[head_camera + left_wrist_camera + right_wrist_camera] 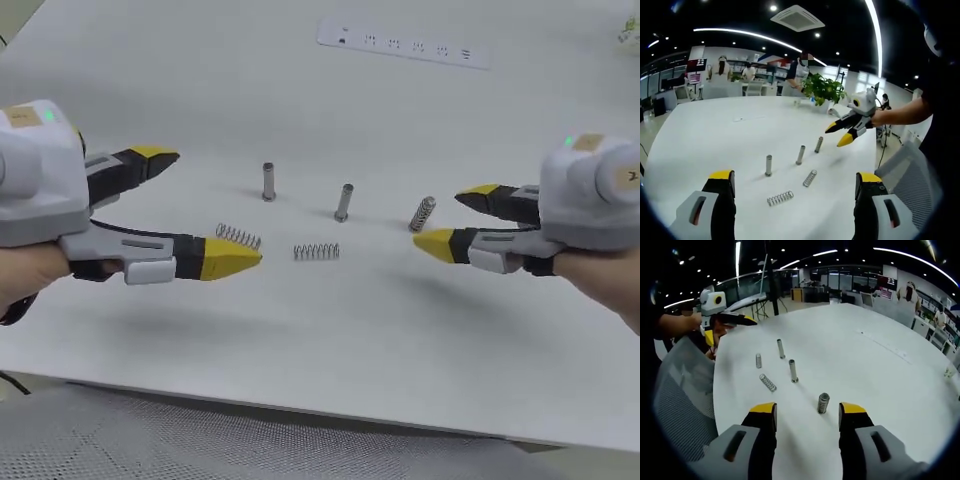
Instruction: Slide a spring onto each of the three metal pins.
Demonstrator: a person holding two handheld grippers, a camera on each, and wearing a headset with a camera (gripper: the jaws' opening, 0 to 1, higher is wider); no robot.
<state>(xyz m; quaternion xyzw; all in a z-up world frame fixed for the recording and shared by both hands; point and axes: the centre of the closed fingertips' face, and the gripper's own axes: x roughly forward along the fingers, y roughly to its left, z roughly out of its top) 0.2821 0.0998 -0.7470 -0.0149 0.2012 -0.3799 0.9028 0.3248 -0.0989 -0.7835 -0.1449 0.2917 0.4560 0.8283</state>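
Observation:
Three metal pins stand upright in a row on the white table. The left pin and the middle pin are bare. The right pin wears a spring around it, seen close as the sprung pin. Two loose springs lie flat in front: one spring by the left gripper's lower jaw, the other spring below the middle pin. My left gripper is open wide and holds nothing. My right gripper is open beside the sprung pin, also holding nothing.
A white power strip lies at the table's far side. A grey mesh chair sits below the near table edge. A potted plant stands past the far edge, with people and desks behind.

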